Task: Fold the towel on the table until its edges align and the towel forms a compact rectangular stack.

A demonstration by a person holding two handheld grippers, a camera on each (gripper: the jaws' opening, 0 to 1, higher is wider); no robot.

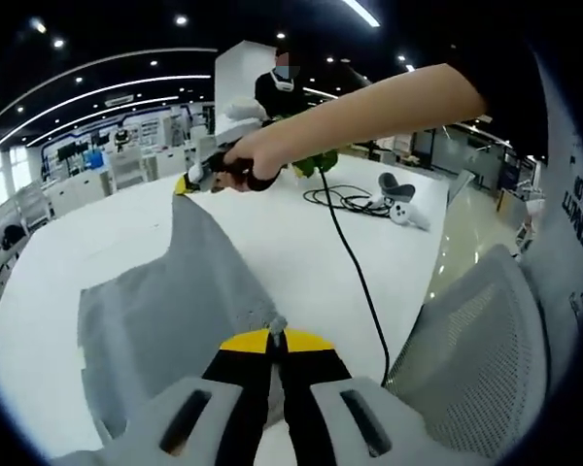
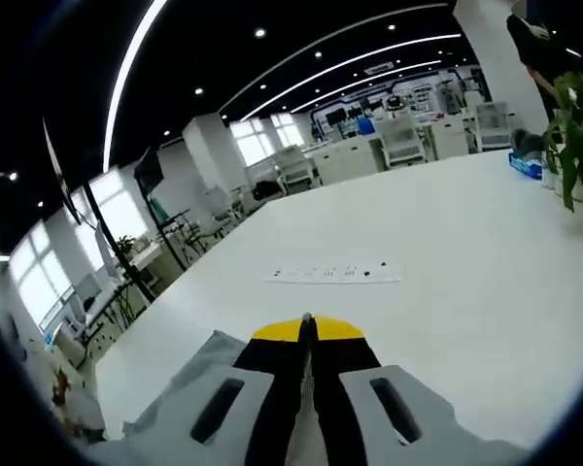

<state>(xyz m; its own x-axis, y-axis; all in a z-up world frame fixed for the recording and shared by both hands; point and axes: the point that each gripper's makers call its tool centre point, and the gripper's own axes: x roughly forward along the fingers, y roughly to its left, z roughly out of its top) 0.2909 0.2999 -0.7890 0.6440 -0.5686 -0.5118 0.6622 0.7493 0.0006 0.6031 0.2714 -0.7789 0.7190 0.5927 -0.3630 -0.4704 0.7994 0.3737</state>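
Note:
The grey towel (image 1: 165, 301) is held up over the white table (image 1: 291, 243), stretched between the two grippers. My left gripper (image 1: 275, 328) is shut, and a corner of the towel is pinched at its tips. A person's hand holds my right gripper (image 1: 187, 183) at the towel's far corner, where its yellow tips meet the cloth. In the right gripper view the right gripper (image 2: 306, 320) is shut, with a bit of cloth at its tips. There the towel (image 2: 199, 364) hangs below and to the left of the jaws.
A black cable (image 1: 355, 262) runs across the table to a white headset and controller (image 1: 400, 202). A grey mesh chair (image 1: 476, 359) stands at the right edge. A person (image 1: 280, 89) and a plant (image 2: 575, 126) are at the far side. A white power strip (image 2: 335, 274) lies ahead.

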